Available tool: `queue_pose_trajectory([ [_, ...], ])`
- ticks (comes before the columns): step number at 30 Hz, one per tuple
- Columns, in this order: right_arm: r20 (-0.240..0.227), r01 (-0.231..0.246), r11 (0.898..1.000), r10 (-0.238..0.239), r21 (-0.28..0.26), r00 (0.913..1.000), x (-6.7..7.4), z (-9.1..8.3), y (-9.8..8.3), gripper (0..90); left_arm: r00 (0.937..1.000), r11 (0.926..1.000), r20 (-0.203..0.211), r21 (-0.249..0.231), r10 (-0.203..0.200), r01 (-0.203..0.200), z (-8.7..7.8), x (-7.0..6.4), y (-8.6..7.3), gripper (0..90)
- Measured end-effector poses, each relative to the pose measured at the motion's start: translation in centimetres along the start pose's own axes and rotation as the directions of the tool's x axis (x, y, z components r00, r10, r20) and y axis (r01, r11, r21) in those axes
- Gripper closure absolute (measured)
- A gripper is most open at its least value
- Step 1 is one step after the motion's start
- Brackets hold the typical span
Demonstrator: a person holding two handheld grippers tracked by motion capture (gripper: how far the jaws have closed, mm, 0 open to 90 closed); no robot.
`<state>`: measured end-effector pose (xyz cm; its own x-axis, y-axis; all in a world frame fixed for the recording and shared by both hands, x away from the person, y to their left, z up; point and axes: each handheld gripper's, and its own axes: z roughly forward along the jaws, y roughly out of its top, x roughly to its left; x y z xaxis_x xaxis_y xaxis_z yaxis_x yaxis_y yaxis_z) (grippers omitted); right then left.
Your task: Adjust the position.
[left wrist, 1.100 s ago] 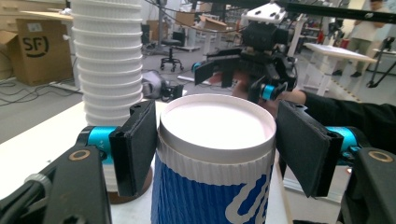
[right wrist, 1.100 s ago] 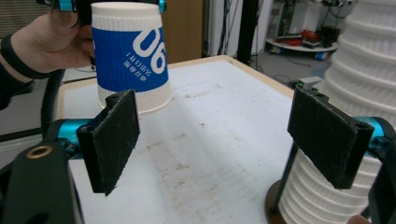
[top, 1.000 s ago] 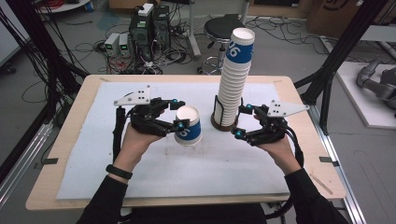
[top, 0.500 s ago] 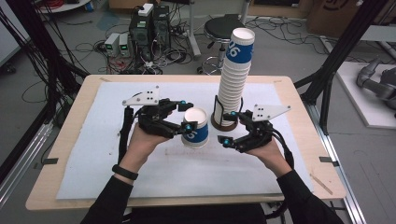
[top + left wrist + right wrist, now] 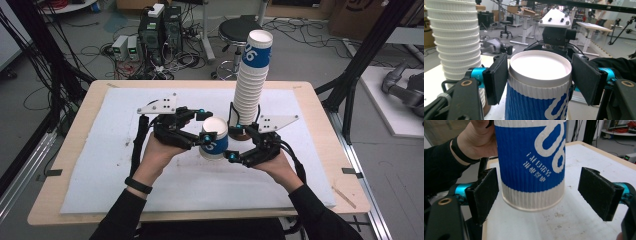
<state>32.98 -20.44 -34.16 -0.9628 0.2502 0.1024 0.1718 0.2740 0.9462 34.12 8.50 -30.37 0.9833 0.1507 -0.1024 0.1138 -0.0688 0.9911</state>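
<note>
A blue and white ribbed paper cup point(image 5: 215, 143) hangs above the white mat, with my left gripper point(image 5: 205, 131) shut on its upper part. The left gripper view has its pads point(image 5: 497, 77) at either side of the cup point(image 5: 539, 82) just under the white top. My right gripper point(image 5: 234, 144) stands open around the cup's lower end. Its pads point(image 5: 484, 192) flank the cup point(image 5: 531, 157) with a gap on each side. The cup's print reads upside down there.
A tall stack of the same cups point(image 5: 250, 85) stands just behind the right gripper, also close on the left as the stack point(image 5: 456, 37) in the left gripper view. The white mat point(image 5: 125, 165) covers the wooden table. Stool, computers and cables lie beyond the far edge.
My right gripper has moved left, away from the stack's base, until its open jaws sit around the held cup. The left gripper has shifted slightly right with the cup.
</note>
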Motion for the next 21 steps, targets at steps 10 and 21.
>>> queue_pose_trajectory([
  [10, -0.009, -0.013, 1.000, 0.014, 0.014, 0.9999, 0.4, 1.2, -0.1, 17.0, 0.9999, 1.0000, 0.015, 0.006, 0.000, 0.000, 0.7, -0.2, -0.1, 31.3],
  [21, -0.011, 0.008, 0.999, -0.008, 0.034, 0.9999, 0.7, 1.9, -0.2, 17.3, 0.9998, 1.0000, 0.020, 0.001, -0.004, 0.004, 1.0, -0.4, -0.1, 31.4],
])
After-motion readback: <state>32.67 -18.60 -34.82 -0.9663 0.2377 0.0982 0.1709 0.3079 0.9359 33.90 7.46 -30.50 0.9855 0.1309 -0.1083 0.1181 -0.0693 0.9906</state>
